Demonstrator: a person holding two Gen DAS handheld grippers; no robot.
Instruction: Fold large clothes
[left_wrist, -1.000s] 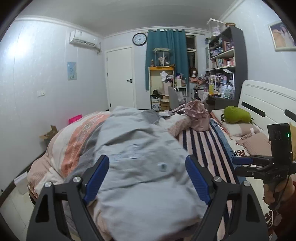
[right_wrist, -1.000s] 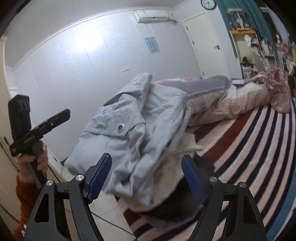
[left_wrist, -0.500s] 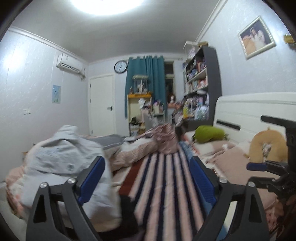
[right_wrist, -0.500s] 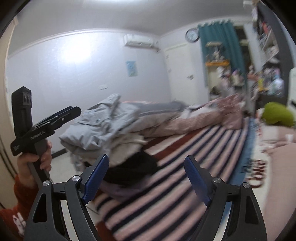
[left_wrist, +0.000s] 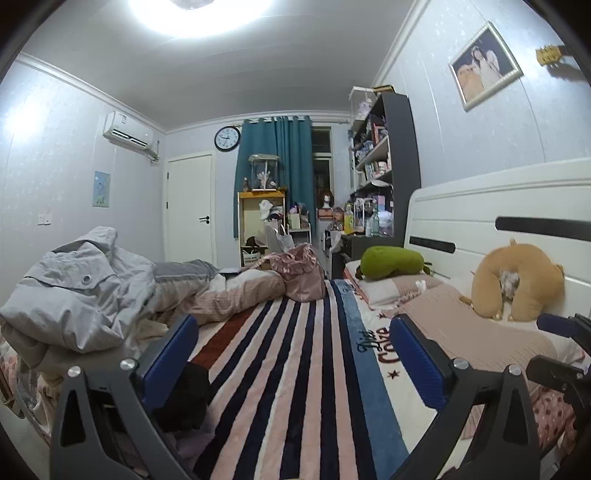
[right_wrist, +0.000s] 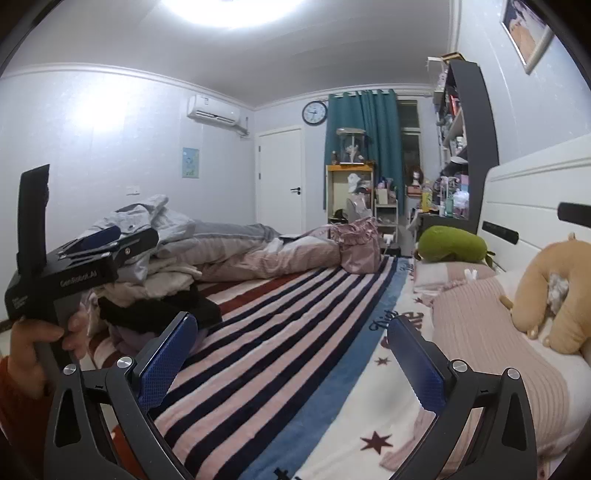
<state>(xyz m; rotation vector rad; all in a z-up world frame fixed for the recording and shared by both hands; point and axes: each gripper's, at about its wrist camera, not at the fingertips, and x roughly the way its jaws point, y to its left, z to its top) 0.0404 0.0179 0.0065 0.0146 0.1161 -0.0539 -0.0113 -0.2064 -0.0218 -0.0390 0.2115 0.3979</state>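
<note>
A grey jacket (left_wrist: 79, 291) lies crumpled on top of a clothes pile at the left of the bed, over cream cloth and a black garment (left_wrist: 188, 397). The pile shows in the right wrist view too, with the jacket (right_wrist: 147, 221) behind my other gripper and the black garment (right_wrist: 162, 308) below. My left gripper (left_wrist: 291, 358) is open and empty above the striped blanket (left_wrist: 295, 350), to the right of the pile. My right gripper (right_wrist: 293, 356) is open and empty over the same blanket (right_wrist: 280, 332).
A rolled pink duvet (left_wrist: 229, 295) and pink bag (left_wrist: 301, 273) lie across the far bed. A green cushion (left_wrist: 391, 262), pillows and a tan plush (left_wrist: 517, 284) sit by the white headboard (left_wrist: 480, 218). Shelves (left_wrist: 384, 155) and a door (left_wrist: 190, 214) stand beyond.
Both grippers have swung right, away from the grey jacket pile, and now face along the bed toward the far wall. The jacket has shifted from centre to the left of both views.
</note>
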